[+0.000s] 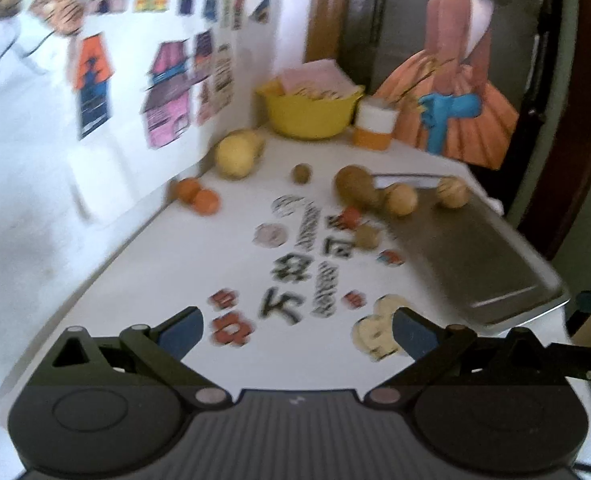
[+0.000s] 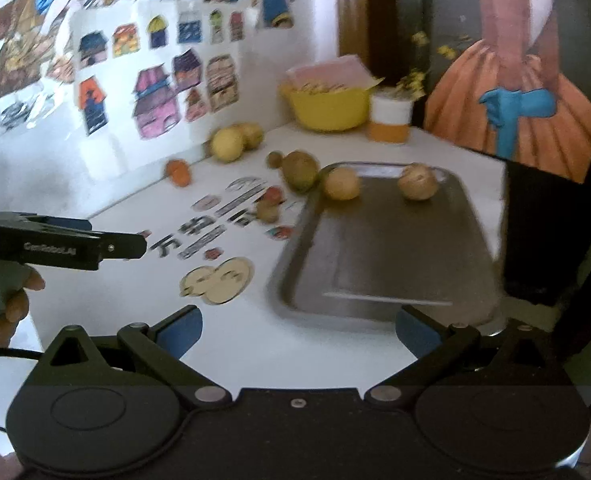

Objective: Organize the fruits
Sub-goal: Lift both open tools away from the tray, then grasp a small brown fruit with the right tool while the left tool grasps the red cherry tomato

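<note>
A home, likely a child's corner: coloured paper houses [image 2: 151, 100] are stuck on the white wall, a picture of a figure in an orange dress [image 2: 515, 120] leans at the back (beside a yellow bowl [image 2: 327, 110]), and cartoon stickers [image 2: 217, 276] cover the white table [image 2: 335, 344]

Soft even daylight, washed-out white wall at left, motion blur throughout, fisheye bending and dark corners at the edges

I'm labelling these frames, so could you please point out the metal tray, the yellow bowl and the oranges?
metal tray [image 2: 395, 248]: right wrist view, bare floor.
yellow bowl [image 2: 329, 110]: right wrist view, front wall.
oranges [image 1: 205, 202]: left wrist view, nearer orange.
</note>
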{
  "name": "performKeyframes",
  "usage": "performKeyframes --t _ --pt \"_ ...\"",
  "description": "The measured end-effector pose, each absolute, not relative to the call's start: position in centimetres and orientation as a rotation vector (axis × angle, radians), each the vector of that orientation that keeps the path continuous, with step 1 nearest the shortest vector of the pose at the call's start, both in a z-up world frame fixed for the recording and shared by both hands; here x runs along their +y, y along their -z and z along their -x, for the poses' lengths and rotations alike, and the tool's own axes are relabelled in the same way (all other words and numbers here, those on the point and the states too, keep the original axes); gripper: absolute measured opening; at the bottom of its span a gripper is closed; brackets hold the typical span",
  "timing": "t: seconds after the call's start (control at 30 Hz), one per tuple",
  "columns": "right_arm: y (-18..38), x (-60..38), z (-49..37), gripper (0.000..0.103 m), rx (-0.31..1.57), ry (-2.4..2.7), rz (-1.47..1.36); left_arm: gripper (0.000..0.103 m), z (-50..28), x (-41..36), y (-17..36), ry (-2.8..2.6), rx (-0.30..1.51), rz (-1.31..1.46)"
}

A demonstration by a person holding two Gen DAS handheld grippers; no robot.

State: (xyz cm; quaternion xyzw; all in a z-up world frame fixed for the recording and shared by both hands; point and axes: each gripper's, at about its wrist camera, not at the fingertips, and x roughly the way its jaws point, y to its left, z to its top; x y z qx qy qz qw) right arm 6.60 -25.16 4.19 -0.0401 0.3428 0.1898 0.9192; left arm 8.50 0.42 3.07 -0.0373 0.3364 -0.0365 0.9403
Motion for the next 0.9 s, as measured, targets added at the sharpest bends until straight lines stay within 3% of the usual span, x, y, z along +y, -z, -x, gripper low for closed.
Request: performKeyframes --t 0.43,0.9 --pt "-3.6 -18.8 -9.4 0.102 0.755 -0.533 0.122 0.103 -9.7 5.9 -2.8 -0.045 0.739 0.092" --pt "-4.2 -16.6 -17.1 0.102 0.642 -0.572 0.130 0.102 -17.3 7.1 -3.1 -0.062 0.688 0.127"
